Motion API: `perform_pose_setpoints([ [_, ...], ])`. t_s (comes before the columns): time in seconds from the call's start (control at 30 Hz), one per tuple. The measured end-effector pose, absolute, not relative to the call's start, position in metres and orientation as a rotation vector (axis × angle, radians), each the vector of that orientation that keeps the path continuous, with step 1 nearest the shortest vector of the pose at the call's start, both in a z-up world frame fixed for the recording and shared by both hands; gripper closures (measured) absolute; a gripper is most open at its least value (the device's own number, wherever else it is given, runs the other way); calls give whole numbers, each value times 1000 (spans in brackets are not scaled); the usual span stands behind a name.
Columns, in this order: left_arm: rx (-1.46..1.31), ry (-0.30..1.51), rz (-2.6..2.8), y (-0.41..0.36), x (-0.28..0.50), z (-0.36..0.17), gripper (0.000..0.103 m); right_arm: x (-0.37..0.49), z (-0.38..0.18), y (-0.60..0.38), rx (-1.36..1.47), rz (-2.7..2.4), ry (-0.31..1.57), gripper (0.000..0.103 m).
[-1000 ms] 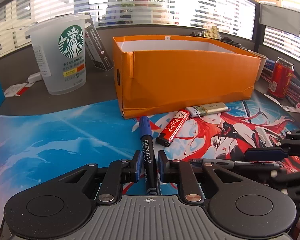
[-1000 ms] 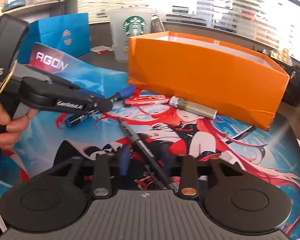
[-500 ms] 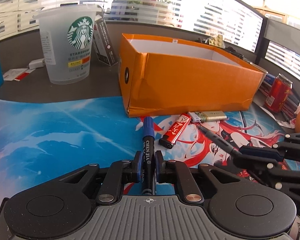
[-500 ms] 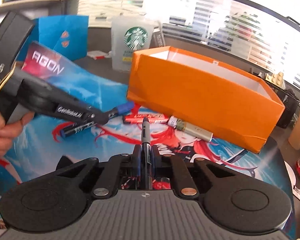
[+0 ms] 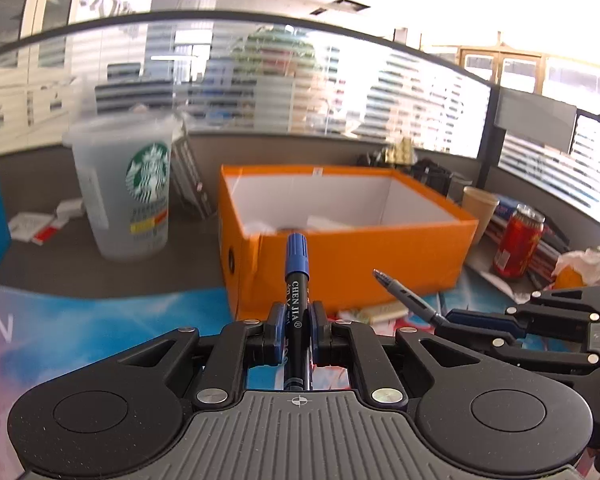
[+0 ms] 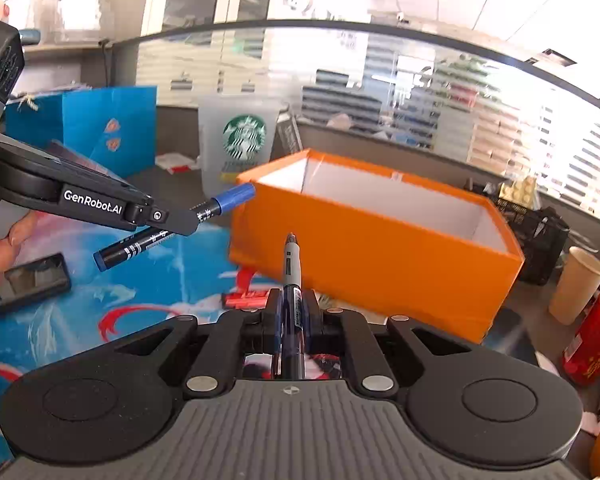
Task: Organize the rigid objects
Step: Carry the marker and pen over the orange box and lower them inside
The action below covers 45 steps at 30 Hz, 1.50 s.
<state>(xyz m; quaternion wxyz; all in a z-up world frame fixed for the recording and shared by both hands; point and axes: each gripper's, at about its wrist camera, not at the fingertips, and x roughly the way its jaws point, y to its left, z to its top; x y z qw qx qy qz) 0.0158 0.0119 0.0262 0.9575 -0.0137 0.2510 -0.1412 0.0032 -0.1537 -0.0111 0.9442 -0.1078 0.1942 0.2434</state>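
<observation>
Two claws are clamped: left claw (image 5: 296, 334) on marker (image 5: 297, 280), right claw (image 6: 291, 320) on pen (image 6: 291, 268); box (image 5: 360, 268) lies just beyond both, tips pointing at it.

Both pens are now lifted off the mat. The blue-capped marker (image 5: 297, 276) and the grey pen (image 6: 291, 276) now point at the orange box (image 5: 352, 264).

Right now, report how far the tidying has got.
Done: nothing clearly; the orange box holds something indistinct. In hand: left gripper clamps the blue-capped marker, right gripper clamps the grey pen. Left: the red lighter lies on the mat.
</observation>
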Motion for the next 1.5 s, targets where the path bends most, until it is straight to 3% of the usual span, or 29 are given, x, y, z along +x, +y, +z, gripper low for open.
perform_pose_setpoints([
  [0.67, 37, 408, -294, -23, 92, 92, 92, 72, 53, -178, -196, 442, 238, 94],
  [1.07, 48, 574, -261, -38, 161, 48, 92, 163, 41, -189, -91, 475, 387, 94],
  [1.5, 66, 639, -261, -46, 190, 30, 92, 195, 14, -183, -112, 473, 482, 94],
])
